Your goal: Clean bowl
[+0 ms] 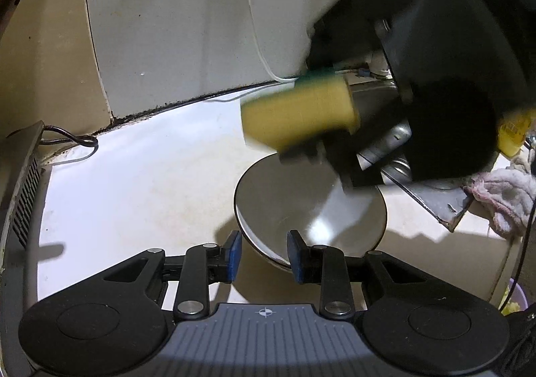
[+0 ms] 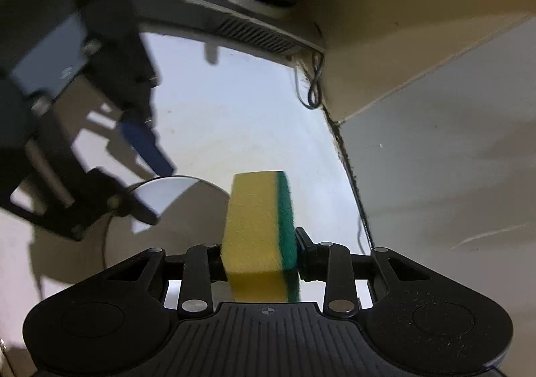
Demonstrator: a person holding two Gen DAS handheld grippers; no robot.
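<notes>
A steel bowl (image 1: 311,209) hangs tilted just above the white counter (image 1: 134,182), throwing a shadow beneath it. My left gripper (image 1: 264,254) is shut on its near rim, with one blue pad (image 1: 233,254) outside the wall and the other inside. In the right wrist view the bowl (image 2: 174,193) lies low at the left with the left gripper (image 2: 147,176) on it. My right gripper (image 2: 259,259) is shut on a yellow sponge (image 2: 254,233) with a green scouring side. From the left wrist view that sponge (image 1: 298,112) hovers over the bowl's far rim, apart from it.
A pale wall (image 1: 184,25) backs the counter, with cables (image 1: 77,141) along the seam. A vented appliance (image 1: 23,189) stands at the left edge. A crumpled cloth (image 1: 502,196), a yellow bottle (image 1: 516,132) and a metal sink edge (image 1: 378,92) lie to the right.
</notes>
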